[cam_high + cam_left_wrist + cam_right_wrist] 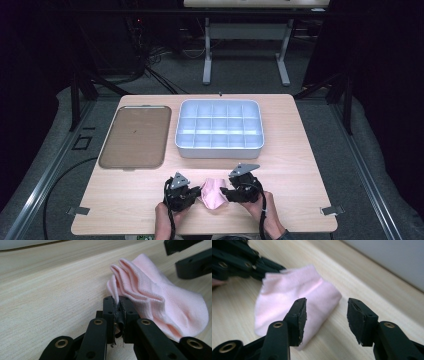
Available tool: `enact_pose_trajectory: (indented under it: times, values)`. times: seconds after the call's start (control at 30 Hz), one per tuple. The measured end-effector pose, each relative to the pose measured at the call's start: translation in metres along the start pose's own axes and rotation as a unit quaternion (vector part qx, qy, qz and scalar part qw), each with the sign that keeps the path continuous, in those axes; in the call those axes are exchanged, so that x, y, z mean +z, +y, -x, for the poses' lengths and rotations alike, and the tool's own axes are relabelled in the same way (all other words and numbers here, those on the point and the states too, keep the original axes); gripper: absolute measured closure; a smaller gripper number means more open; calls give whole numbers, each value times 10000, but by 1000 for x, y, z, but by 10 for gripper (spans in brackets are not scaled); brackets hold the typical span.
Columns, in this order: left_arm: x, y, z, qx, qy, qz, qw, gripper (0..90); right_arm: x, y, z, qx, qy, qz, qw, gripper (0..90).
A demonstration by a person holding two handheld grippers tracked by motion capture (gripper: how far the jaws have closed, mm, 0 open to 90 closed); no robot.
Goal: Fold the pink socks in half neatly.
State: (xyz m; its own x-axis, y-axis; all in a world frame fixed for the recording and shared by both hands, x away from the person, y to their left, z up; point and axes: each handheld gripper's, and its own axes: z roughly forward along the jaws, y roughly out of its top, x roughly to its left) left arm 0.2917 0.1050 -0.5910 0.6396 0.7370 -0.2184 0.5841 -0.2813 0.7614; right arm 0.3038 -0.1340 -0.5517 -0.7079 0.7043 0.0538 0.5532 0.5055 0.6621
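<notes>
Count on my counter [300, 165]: one pink sock [214, 195], one divided bin [219, 129], one tray [134, 136]. Left tool [118, 302] clamps the sock's cuff; right tool [327, 315] stands apart.

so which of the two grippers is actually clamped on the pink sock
The left gripper: its jaws are shut on the pink sock at its cuff edge. The right gripper hangs open beside it, gripping nothing.
</notes>
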Motion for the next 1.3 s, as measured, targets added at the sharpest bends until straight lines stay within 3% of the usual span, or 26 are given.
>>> enact_pose_trajectory:
  times: [0.13, 0.23, 0.57, 0.73, 0.87, 0.93, 1.0, 1.07, 1.13, 1.3]
  values:
    - [0, 0, 0, 1, 0, 0, 10000, 843, 13, -5, -2, -46, -86, -203, 9997, 452]
    - [0, 0, 0, 4, 2, -3, 10000, 843, 18, -4, -5, -110, -110, -211, 9997, 438]
    - [-2, 0, -2, -52, -69, -13, 10000, 799, 21, -4, -4, -85, -142, -249, 9996, 380]
    - [-16, -3, -3, -91, -27, 189, 9998, 786, 21, -4, -3, -100, -209, -297, 9993, 334]
    - [-32, 1, 1, 38, 67, 375, 9993, 796, 22, -4, -3, -89, -247, -289, 9992, 330]
    - [-38, 7, 6, 124, -44, 430, 9990, 794, 22, -4, -3, -81, -252, -290, 9992, 324]
    - [-39, 14, 15, 410, -225, 378, 9982, 780, 22, -4, -3, -114, -244, -294, 9992, 325]
    - [-35, 20, 27, 652, -353, 305, 9968, 773, 22, -3, -4, -109, -224, -284, 9993, 330]
    - [-27, 23, 35, 842, -301, 156, 9959, 776, 22, -3, -4, -80, -198, -298, 9993, 339]
    - [-4, 16, 25, 761, 17, -202, 9969, 819, 21, -4, -4, -99, -192, -326, 9992, 359]
